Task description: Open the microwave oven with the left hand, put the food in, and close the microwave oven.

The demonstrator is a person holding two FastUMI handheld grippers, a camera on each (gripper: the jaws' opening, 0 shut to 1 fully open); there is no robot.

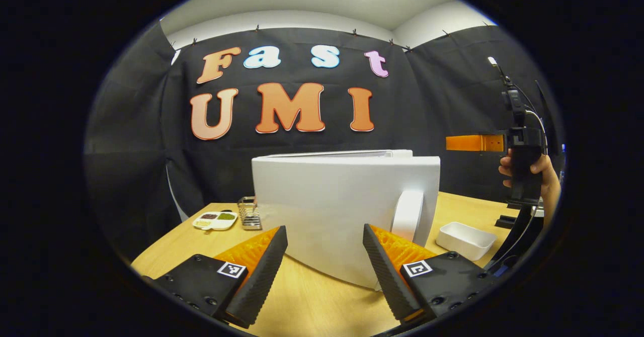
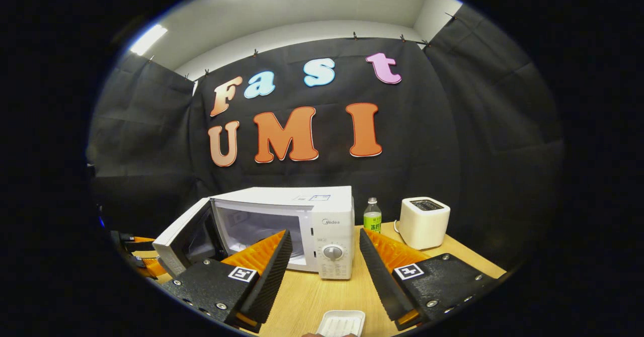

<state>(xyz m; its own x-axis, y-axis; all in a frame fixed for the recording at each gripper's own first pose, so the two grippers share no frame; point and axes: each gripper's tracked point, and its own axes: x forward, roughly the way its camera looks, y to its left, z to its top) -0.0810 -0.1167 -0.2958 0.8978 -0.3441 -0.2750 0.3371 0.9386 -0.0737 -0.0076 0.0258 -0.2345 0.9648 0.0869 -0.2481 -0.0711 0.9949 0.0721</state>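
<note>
The microwave oven (image 2: 297, 226) stands on the table (image 2: 312, 297) with its door (image 2: 183, 244) swung out to the left and the cavity open, so the opening step looks done and loading the food is the step in hand. In the right gripper view the right gripper (image 2: 322, 269) hovers in front of the control panel, fingers apart and empty, and the white food tray (image 2: 342, 323) lies on the table just below it at the near edge. The best approach is probably to lower onto the tray's rim, clamp it level, then carry it left of the panel into the cavity. In the left gripper view the left gripper (image 1: 324, 261) waits near the door's outer face (image 1: 332, 211), fingers apart, holding nothing, well placed to push it shut afterwards.
</note>
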